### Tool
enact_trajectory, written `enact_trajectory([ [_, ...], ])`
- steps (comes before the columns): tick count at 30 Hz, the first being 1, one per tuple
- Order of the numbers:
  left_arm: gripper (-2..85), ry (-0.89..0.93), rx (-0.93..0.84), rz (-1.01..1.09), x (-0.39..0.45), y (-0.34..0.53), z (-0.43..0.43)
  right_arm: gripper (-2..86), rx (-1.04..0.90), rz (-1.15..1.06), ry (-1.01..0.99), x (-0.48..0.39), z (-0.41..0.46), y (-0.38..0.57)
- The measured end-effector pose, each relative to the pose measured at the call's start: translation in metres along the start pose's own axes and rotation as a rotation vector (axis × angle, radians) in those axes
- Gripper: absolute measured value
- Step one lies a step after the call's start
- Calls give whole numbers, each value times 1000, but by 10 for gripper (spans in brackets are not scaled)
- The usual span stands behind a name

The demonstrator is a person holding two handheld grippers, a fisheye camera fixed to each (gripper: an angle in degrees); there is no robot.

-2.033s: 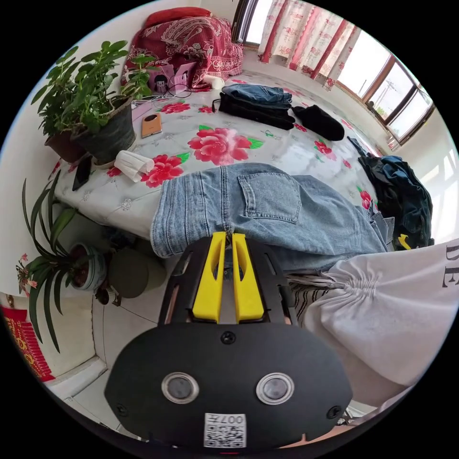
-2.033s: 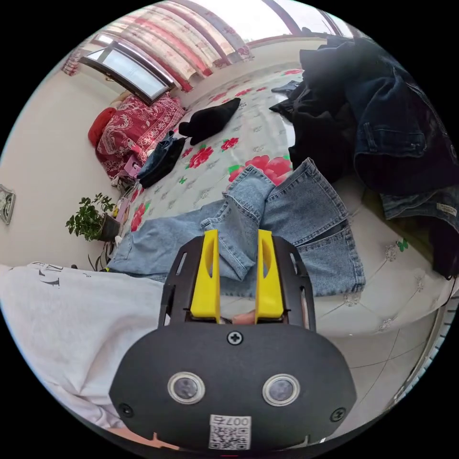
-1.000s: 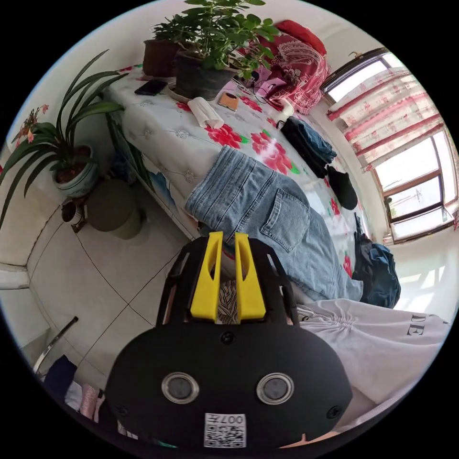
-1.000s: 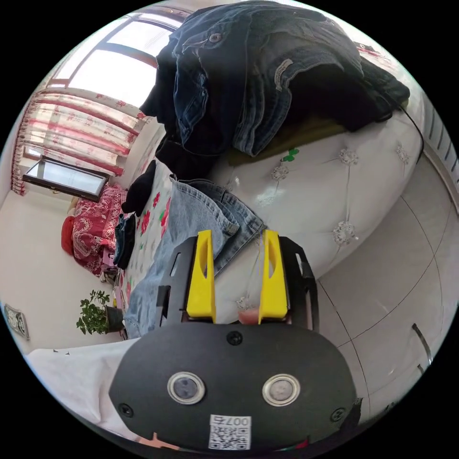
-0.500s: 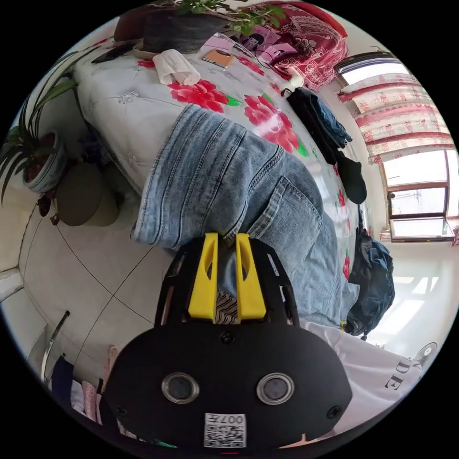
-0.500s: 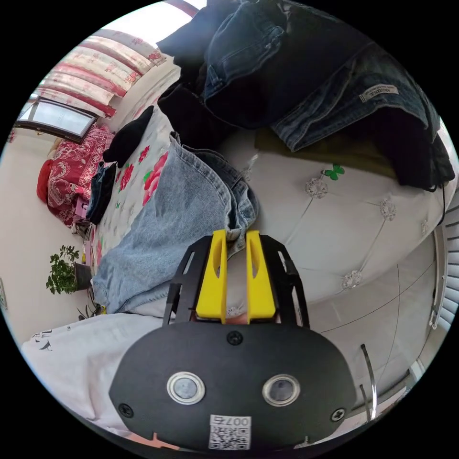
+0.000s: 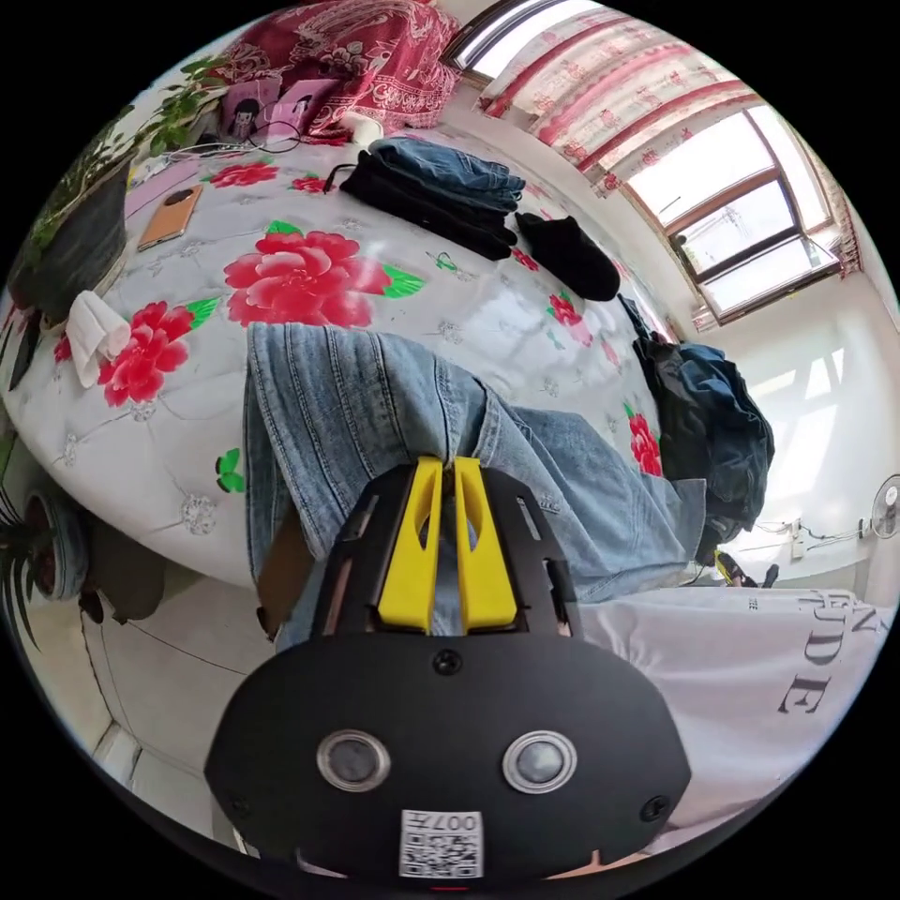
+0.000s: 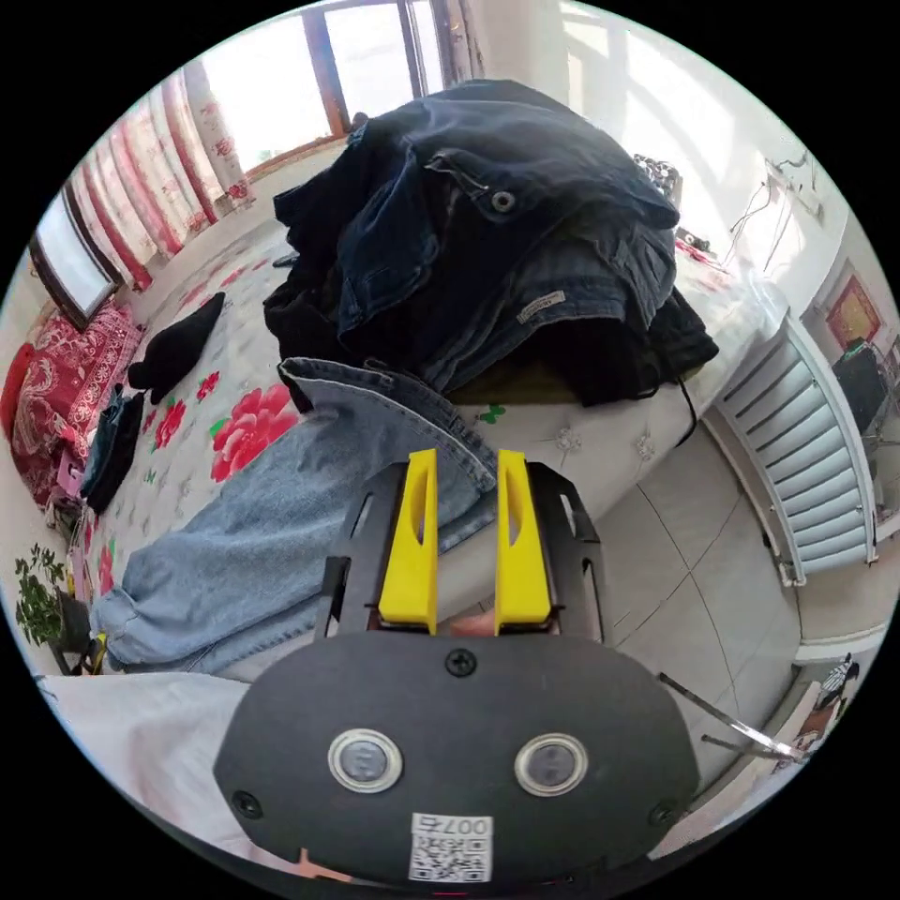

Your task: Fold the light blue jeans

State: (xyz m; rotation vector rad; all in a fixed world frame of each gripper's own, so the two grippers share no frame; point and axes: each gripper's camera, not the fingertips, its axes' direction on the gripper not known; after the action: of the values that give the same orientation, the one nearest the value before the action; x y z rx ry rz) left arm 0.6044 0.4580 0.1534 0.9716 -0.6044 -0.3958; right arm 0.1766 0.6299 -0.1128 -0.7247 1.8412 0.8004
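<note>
Light blue denim is seen on the jeans (image 7: 375, 403), yellow on the left tongs (image 7: 447, 469). The bed (image 7: 525, 319) is covered in white with red flowers; dark navy marks the clothes pile (image 8: 487, 225).

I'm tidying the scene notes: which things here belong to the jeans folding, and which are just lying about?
Part of the job:
light blue jeans
left gripper, shut on the denim
right gripper, open at the jeans' other end

Lying about:
dark clothes pile
folded dark jeans
black garment
orange phone
rolled white cloth
</note>
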Motion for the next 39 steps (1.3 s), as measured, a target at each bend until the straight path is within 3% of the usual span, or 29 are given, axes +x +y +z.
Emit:
enact_trajectory([
  [4, -8, -27, -8, 18, -4, 68, -36, 56, 61, -271, -195, -82, -4, 26],
  [9, -8, -134, -192, -178, -41, 118, 19, 65, -121, -813, -582, -267, 71, 68],
  [11, -8, -173, -219, -199, -40, 116, 41, 71, -171, -977, -644, -331, 98, 91],
  [15, -4, -300, -265, -27, -9, 109, 62, 80, -271, -1292, -727, -447, 145, 150],
  [18, 6, -245, -230, -60, -13, 116, 58, 66, -422, -1424, -713, -492, 195, 195],
  [21, 27, -176, -178, -75, -14, 123, 40, 32, -564, -1516, -707, -496, 227, 235],
  [24, 27, -206, -133, -27, -7, 121, 15, 7, -406, -1602, -696, -462, 210, 253],
  [27, 27, -290, -58, 43, 3, 105, -7, 2, -376, -1682, -770, -428, 189, 261],
  [31, 52, -284, -16, 96, -3, 62, 19, 5, -553, -1785, -777, -413, 213, 281],
  [36, 47, -302, -184, 133, -12, 24, 107, 23, -876, -1634, -867, -434, 273, 242],
  [39, 9, -396, -173, 163, -4, 23, 125, 29, -873, -1482, -998, -440, 290, 190],
])
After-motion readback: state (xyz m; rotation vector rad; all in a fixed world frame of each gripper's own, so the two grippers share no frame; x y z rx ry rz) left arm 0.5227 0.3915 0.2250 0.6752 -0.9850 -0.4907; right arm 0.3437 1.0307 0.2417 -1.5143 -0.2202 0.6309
